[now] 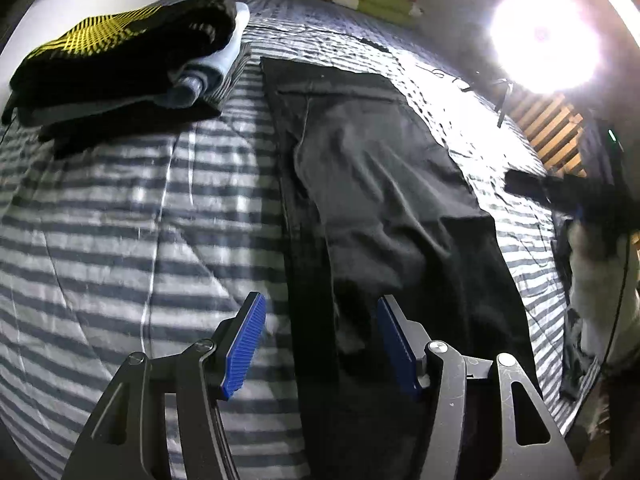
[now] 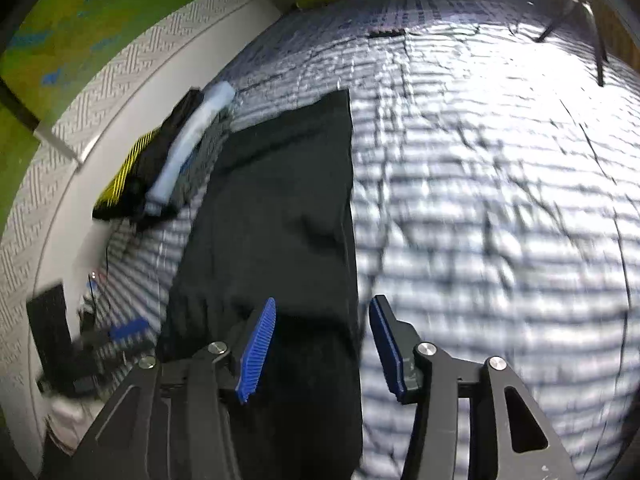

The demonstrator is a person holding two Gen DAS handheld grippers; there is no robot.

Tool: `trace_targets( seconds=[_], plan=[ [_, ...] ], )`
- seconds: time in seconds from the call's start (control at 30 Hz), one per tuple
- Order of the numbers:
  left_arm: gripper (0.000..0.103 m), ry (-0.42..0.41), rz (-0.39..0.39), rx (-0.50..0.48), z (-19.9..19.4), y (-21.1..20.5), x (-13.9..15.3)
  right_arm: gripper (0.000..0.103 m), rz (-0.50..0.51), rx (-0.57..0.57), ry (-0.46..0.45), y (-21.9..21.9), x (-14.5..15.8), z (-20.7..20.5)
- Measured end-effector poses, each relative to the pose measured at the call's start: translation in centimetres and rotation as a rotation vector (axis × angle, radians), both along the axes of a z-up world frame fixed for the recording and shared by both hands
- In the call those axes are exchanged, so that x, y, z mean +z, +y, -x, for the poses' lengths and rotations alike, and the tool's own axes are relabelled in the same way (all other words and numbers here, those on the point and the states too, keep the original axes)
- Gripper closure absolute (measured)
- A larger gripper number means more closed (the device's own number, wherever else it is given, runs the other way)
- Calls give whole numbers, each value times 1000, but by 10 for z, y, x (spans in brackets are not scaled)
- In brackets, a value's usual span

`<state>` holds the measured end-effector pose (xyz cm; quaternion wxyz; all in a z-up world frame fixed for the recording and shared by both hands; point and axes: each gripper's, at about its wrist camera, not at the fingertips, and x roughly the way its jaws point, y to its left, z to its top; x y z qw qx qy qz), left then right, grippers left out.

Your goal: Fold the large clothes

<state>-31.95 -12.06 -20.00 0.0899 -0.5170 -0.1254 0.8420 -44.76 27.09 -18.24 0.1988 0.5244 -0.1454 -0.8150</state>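
A bed [image 1: 100,240] under a blue-and-white striped quilt fills both views. On it lies a long black garment [image 1: 380,184], probably trousers already doubled lengthwise, running from six o'clock up toward twelve in the left wrist view. A stack of folded clothes [image 1: 120,64] sits near it at ten o'clock. The cloth looks soft, limp and light, so it should sag unless both near corners are pinched at the hem edge. The left gripper [image 1: 320,344] hangs over its left edge and the right gripper [image 2: 322,346] over its right edge, both with jaws apart, holding nothing.
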Motion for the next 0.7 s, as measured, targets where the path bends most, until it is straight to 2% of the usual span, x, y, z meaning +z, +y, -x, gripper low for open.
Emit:
trace_targets(
  seconds=[0.13,0.27,0.4,0.5,0.53,0.63,0.67,0.7],
  plan=[
    [41,28,-26,11,11,-7,7,52,9,-30,16,-11,-2,52],
    [41,79,-35,3,4,-10,14,51,-16,-35,-7,-29,-21,111],
    [41,105,-5,-5,-3,-17,15,51,-44,-47,-16,-41,-41,156],
    [41,107,-4,1,-5,-25,15,51,-7,-44,-21,-49,-57,179],
    [41,110,-2,4,-6,-28,16,50,5,-54,19,-51,-56,183],
    [41,119,9,14,-7,-34,17,48,19,-55,49,-59,-58,192],
    [41,120,17,19,-8,-36,17,52,4,-43,62,-65,-57,193],
    [41,121,24,25,-9,-37,17,72,-14,-29,55,-68,-59,194]
  ],
)
